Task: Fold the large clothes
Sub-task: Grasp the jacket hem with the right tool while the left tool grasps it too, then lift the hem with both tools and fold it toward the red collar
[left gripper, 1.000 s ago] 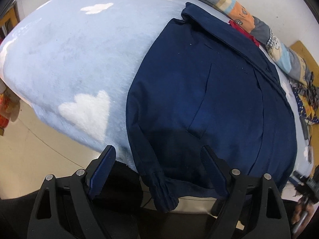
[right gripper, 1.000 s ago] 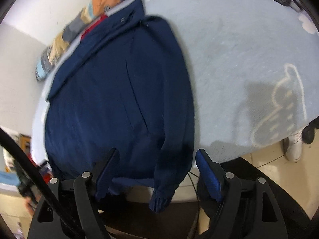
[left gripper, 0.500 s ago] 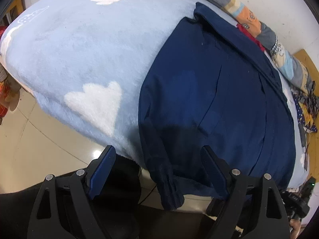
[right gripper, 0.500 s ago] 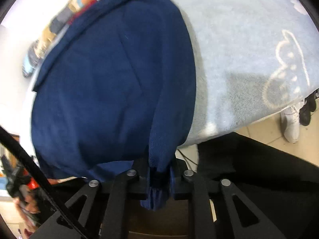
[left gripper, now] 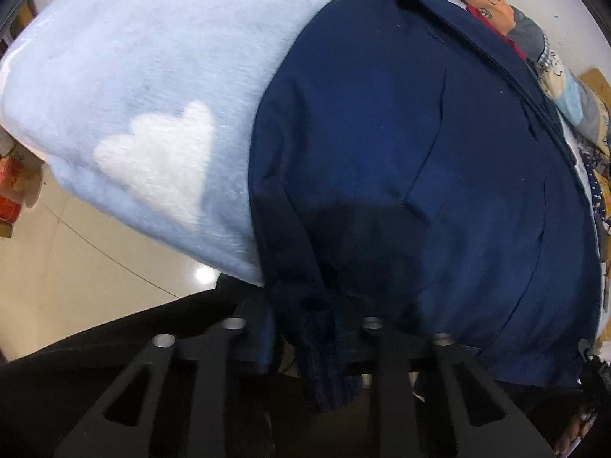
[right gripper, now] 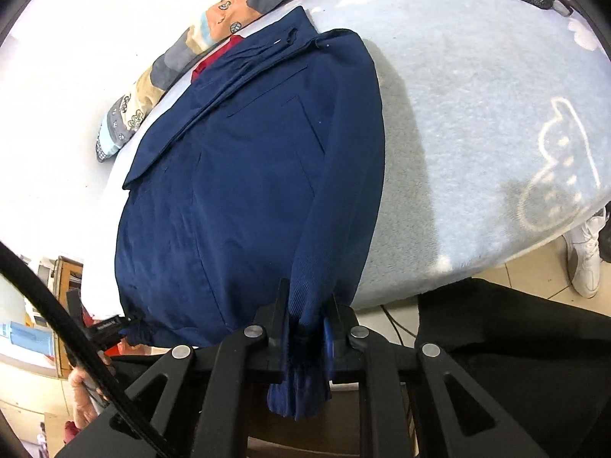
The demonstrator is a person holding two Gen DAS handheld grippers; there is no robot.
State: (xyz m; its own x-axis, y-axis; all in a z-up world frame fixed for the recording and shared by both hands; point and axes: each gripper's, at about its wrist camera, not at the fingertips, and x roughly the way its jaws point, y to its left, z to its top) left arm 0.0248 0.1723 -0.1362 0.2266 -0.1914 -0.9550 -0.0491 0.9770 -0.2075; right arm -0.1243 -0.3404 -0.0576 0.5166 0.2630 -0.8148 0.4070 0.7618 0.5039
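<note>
- A navy jacket (left gripper: 401, 160) is laid flat on a light blue blanket (left gripper: 145, 76); its long axis runs from the collar at the far end to the hem at the near edge.
- The left gripper (left gripper: 301, 328) is clamped on the left sleeve cuff (left gripper: 324, 358), which hangs over the blanket's near edge.
- The right gripper (right gripper: 305, 328) is closed on the right sleeve cuff (right gripper: 299, 381), the sleeve being stretched along the jacket's side.
- A patterned quilt (right gripper: 183, 49) is seen beyond the collar.
</note>
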